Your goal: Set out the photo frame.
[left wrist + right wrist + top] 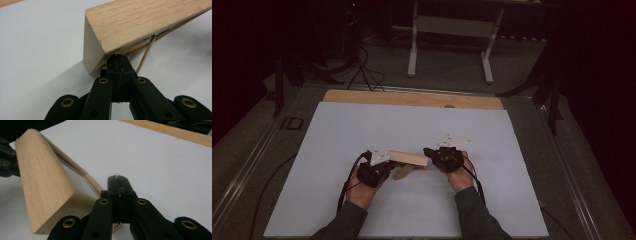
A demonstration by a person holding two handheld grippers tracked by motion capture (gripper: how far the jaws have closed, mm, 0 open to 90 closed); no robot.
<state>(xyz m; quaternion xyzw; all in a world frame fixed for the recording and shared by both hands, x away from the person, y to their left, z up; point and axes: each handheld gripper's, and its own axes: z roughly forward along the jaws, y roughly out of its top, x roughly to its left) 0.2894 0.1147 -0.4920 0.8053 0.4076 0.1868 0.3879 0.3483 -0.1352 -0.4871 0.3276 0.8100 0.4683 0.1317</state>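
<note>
Wood is what the block [408, 158] is made of. It is pale, with thin lines in it, and it lies in the middle of the white sheet [362, 130] on the table [412, 98], near the front. In the high view the block sits between the two hands.

A thin wood flap [403, 172] hangs from the bottom of the block and sticks out at a slant. In the left gripper view the flap [146, 53] shows as a thin strip under the block [140, 22].

The left hand-held gripper [382, 164] is at the left end of the block. Its jaws are pressed together, with nothing big between them. The tip [117, 58] sits right under the block's bottom edge, at the corner. I cannot tell if it pinches the thin flap there.

The right hand-held gripper [430, 152] is at the right end of the block. Its jaws are pressed together too. In the right gripper view the tip [117, 180] pokes out just beside the block [42, 182], next to the flap [85, 176]. I cannot tell if it grips anything.

Each gripper is held in a hand, and dark sleeves come in from the bottom. Black cables trail back from the grippers
</note>
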